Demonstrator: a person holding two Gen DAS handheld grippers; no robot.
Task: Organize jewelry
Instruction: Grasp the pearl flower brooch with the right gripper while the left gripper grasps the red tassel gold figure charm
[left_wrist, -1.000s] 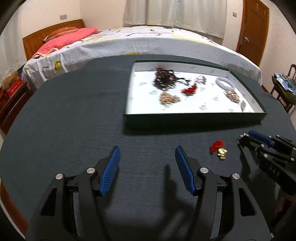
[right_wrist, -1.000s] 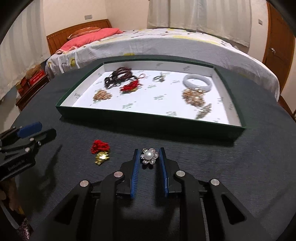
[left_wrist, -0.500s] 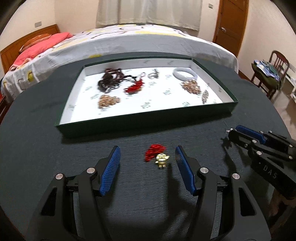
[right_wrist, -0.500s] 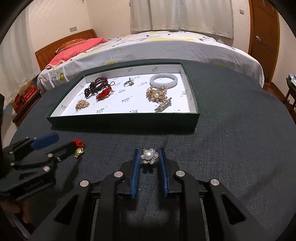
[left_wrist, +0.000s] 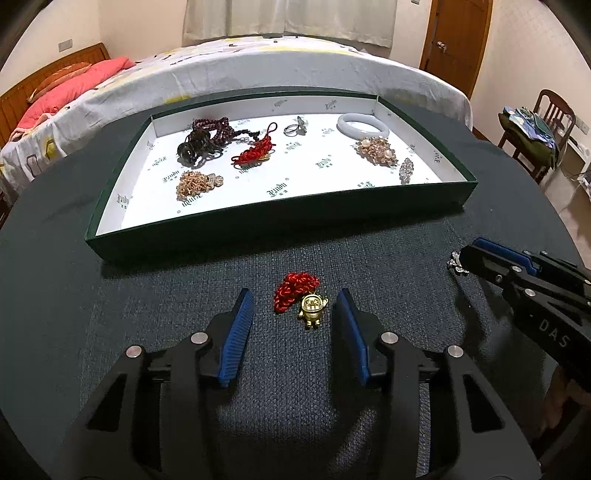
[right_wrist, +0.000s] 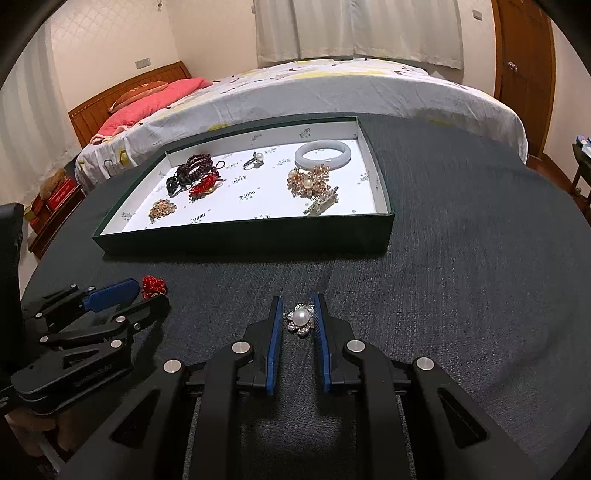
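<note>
A gold figure charm on a red knotted cord (left_wrist: 312, 308) lies on the dark tablecloth just in front of the green tray (left_wrist: 258, 236). My left gripper (left_wrist: 294, 295) straddles the charm. Its jaws are closing, and neither blue pad touches the charm. In the right wrist view the left gripper (right_wrist: 151, 293) sits low on the left by the red cord (right_wrist: 153, 285). My right gripper (right_wrist: 297, 300) is shut on a pearl flower brooch (right_wrist: 301, 319). From the left wrist view, the right gripper (left_wrist: 461, 258) is at the far right with the brooch at its tip.
The white-lined tray (right_wrist: 240, 240) holds dark beads (left_wrist: 207, 138), a red knot (left_wrist: 255, 151), a ring (left_wrist: 293, 127), a white bangle (left_wrist: 364, 123) and gold brooches (left_wrist: 378, 149). A bed (left_wrist: 258, 62) stands behind the table, a chair (left_wrist: 546, 122) to the right.
My left gripper swung right until the charm lay between its fingers, then its jaws narrowed. The right gripper shifted a little, still gripping the brooch.
</note>
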